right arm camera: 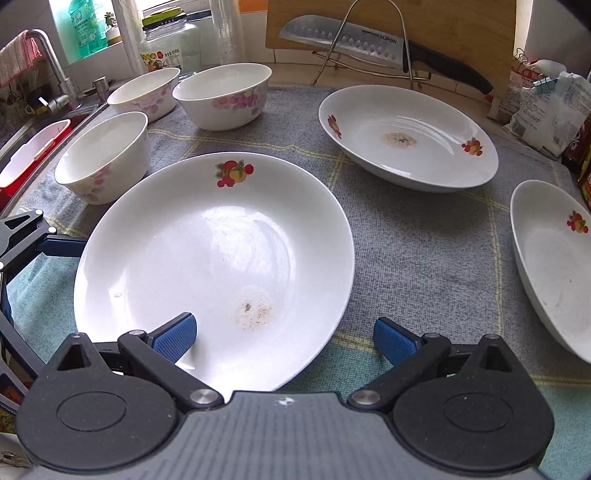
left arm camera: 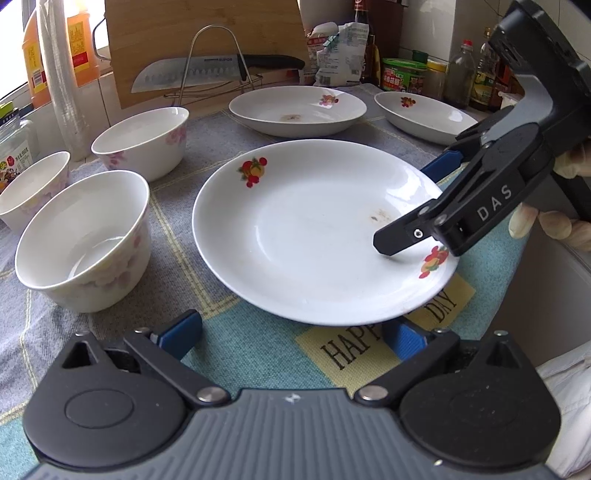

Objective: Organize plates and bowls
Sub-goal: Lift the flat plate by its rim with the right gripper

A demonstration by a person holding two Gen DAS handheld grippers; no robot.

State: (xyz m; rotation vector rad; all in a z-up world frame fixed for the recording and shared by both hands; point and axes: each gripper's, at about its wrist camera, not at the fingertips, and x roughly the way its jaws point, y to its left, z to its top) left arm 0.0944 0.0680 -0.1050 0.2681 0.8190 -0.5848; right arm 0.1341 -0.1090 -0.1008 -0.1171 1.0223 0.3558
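Note:
A white plate [left arm camera: 317,229] [right arm camera: 207,258] with fruit prints lies on the cloth in front of both grippers. My right gripper [right arm camera: 284,341] [left arm camera: 417,201] is open across the plate's right rim: one finger sits over the plate, the other outside it above the cloth. Nothing is between the fingers of my left gripper [left arm camera: 291,336], which is open at the plate's near edge; its blue pad [right arm camera: 62,247] shows beside the plate's left rim. Two more plates [left arm camera: 295,110] [left arm camera: 424,114] lie behind. Three flowered bowls [left arm camera: 85,236] [left arm camera: 144,140] [left arm camera: 33,188] stand to the left.
A knife [left arm camera: 207,72] rests on a wire rack against a wooden cutting board [left arm camera: 207,33] at the back. Bottles and jars [left arm camera: 461,74] line the back right, food bags [right arm camera: 546,107] beside them. A sink with a faucet [right arm camera: 51,70] and a red-white tub [right arm camera: 33,151] lies left.

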